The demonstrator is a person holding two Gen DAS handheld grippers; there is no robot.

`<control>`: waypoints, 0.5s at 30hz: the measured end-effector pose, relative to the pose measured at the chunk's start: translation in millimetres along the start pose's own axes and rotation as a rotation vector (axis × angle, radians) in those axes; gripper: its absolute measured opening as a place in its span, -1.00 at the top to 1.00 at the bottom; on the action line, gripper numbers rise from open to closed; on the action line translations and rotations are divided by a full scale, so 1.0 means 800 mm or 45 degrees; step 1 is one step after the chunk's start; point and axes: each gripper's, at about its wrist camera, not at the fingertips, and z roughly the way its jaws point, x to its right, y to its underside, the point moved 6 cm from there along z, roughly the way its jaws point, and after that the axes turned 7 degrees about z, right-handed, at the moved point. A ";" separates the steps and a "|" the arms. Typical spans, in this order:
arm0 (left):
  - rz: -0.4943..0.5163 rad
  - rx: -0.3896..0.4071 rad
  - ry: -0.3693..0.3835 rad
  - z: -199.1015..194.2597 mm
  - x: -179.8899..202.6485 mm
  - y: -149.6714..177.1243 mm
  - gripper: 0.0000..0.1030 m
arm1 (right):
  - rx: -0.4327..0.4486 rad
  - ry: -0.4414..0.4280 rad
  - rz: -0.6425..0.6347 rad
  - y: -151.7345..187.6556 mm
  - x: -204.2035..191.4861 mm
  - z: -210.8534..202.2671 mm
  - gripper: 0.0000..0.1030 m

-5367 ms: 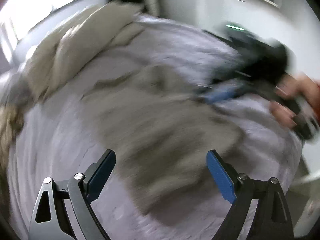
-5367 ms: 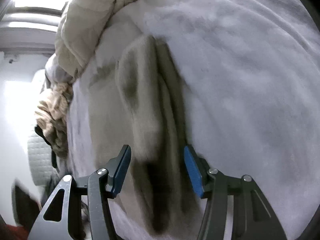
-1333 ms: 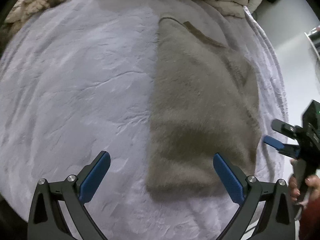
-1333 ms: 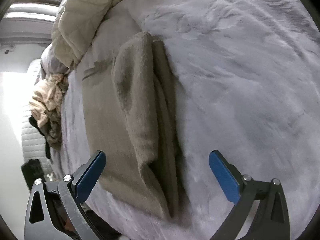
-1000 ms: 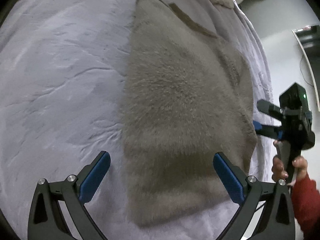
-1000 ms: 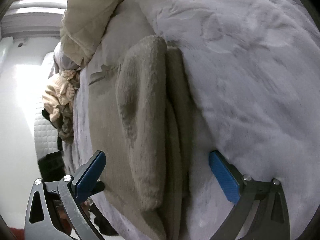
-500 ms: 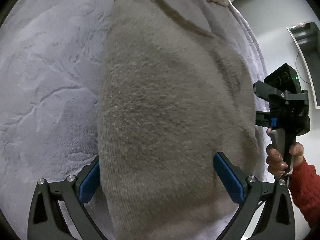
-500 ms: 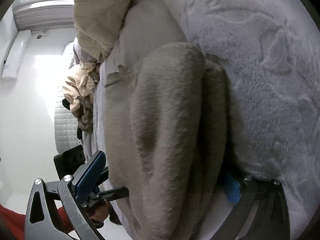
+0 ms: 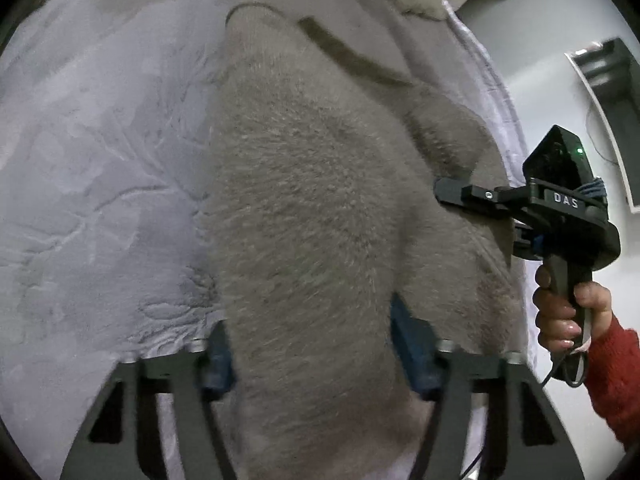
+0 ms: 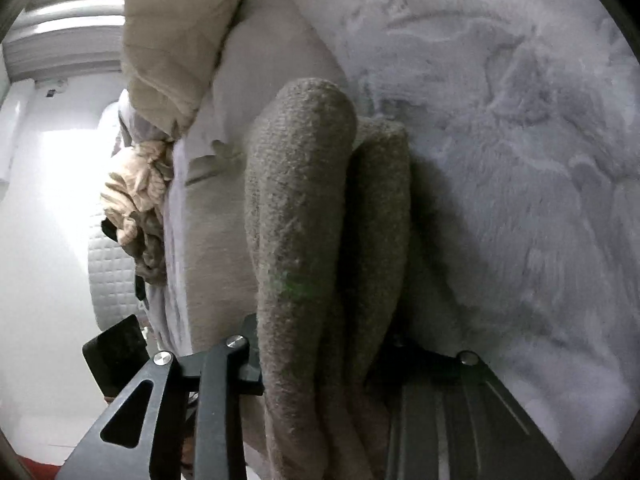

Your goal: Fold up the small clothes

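The bed point(image 9: 88, 168), spread with a pale plush blanket, filled most of both views. On the bed, near its right edge, lay the sweater point(image 9: 312, 208), a fuzzy grey-brown knit already doubled into a long thick strip, its neck end pointing toward the cream quilt point(image 10: 172, 40) bunched at the far end of the bed. A crumpled tan garment point(image 10: 132, 196) sat beyond the bed's far corner.

The left gripper point(image 9: 310, 348) reached low along the bed at the sweater's near end, its fingers closing on the thick bundle from both sides, the pile bulging between them. The right gripper point(image 10: 320, 364) came in level from the bed's right edge; its fingers were clamped on the stacked layers at the sweater's side. A hand point(image 9: 560, 312) in a red sleeve point(image 9: 612, 376) gripped its handle upright.

The risk I saw was uneven capture: the knit is bulky, so either grip might hold only the upper layers. Lifted that way, the lower layer would sag and the fold would open, or the strip would twist if the two grippers rose unequally.
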 end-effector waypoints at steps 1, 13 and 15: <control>0.013 0.012 0.005 -0.007 0.002 0.001 -0.02 | 0.001 -0.028 0.013 0.002 -0.005 -0.003 0.34; 0.030 0.131 0.178 -0.097 0.003 0.034 0.04 | 0.005 -0.169 0.016 0.062 -0.076 -0.039 0.34; 0.029 0.144 0.182 -0.109 0.003 0.042 0.04 | 0.004 -0.174 0.004 0.080 -0.091 -0.039 0.34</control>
